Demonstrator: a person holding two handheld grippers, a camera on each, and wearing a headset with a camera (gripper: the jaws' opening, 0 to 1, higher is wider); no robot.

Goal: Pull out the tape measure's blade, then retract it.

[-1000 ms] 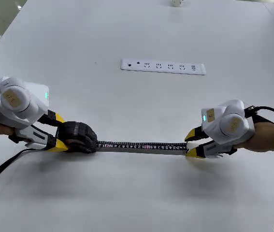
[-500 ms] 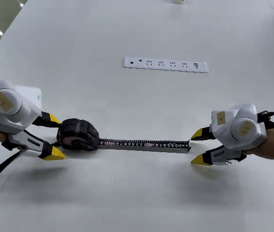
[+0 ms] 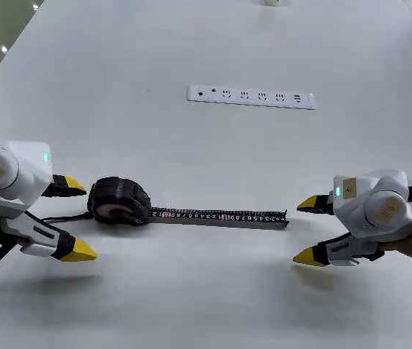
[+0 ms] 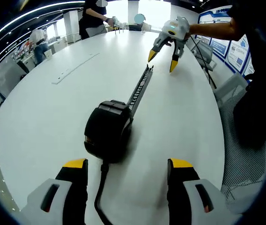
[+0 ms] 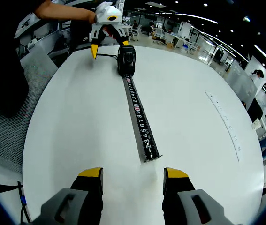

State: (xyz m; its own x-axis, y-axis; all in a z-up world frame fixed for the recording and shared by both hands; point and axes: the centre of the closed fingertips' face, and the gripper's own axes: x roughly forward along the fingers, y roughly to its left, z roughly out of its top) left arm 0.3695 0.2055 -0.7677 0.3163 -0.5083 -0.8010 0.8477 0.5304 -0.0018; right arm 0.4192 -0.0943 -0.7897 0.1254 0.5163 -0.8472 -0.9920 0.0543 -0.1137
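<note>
A black tape measure lies on the white table, its blade pulled out flat to the right, ending in a hook. My left gripper stands open just left of the case, touching nothing. The case sits ahead of its yellow-tipped jaws, with the blade running away. My right gripper is open a little right of the hook. From the right gripper view, the blade ends just before the jaws, and the case lies far off beside the left gripper.
A white power strip lies on the table beyond the tape. A black strap trails from the case toward my left hand. People and desks stand past the table's far end.
Both grippers have opened and let go: the left backed off left from the case, the right drew back right from the blade's hook. The tape stays extended on the table.
</note>
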